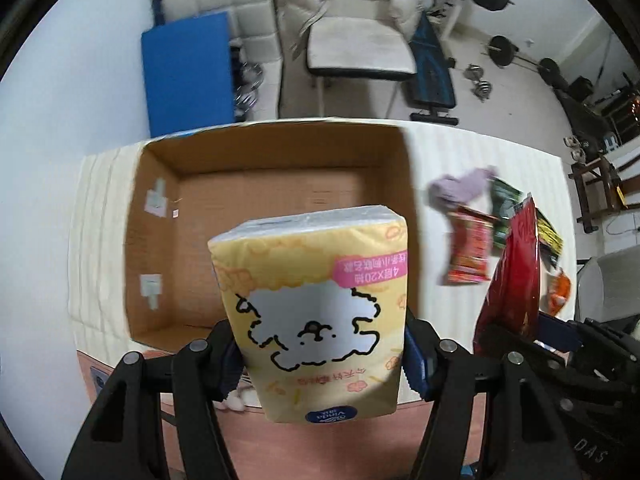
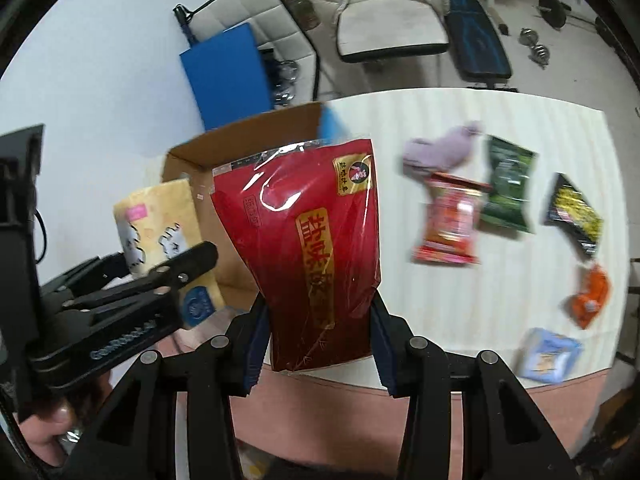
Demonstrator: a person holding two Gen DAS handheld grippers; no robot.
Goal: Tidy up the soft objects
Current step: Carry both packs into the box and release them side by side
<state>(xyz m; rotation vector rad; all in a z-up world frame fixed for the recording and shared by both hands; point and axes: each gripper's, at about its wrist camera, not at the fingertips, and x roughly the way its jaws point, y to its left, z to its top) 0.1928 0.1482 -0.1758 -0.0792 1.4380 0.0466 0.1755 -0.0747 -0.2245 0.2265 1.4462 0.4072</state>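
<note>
Blue mat, white chair, weight bench, dumbbells behind table.

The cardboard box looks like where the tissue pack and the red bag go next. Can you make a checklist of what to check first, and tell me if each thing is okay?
1. Left gripper pinching the yellow tissue pack firmly: ok.
2. Right gripper clamped on the red bag: ok.
3. Cardboard box open on top: ok.
4. Room inside the box: ok, its floor looks bare.
5. Both packs lifted off the table: ok.
6. The two grippers apart from each other: ok, side by side with a gap.
</note>
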